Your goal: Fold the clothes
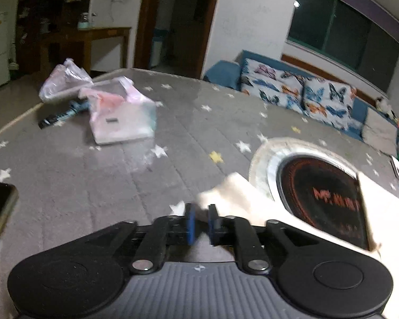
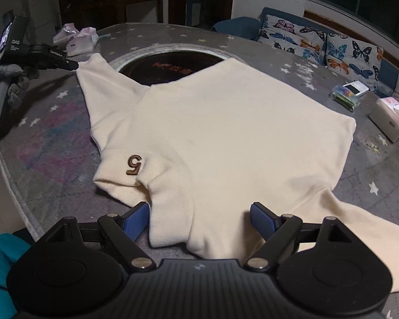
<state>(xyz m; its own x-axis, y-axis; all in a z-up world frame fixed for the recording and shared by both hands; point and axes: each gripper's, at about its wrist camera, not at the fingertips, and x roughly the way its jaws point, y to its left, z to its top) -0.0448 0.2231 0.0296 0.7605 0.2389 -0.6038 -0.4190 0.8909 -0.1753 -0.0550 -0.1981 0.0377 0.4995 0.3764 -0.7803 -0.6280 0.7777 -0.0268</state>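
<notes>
A cream sweater lies spread on the grey star-patterned table, with a brown "5" patch on its near collar. My right gripper is open, its blue pads on either side of the collar at the near edge. In the left wrist view, my left gripper is shut on a sleeve end of the sweater, held just above the table beside the round black cooktop. The left gripper also shows in the right wrist view at the far left.
Plastic bags lie on the far part of the table. A tissue box and a small box of coloured items sit at the right. A butterfly-print sofa stands behind. A teal cloth is near left.
</notes>
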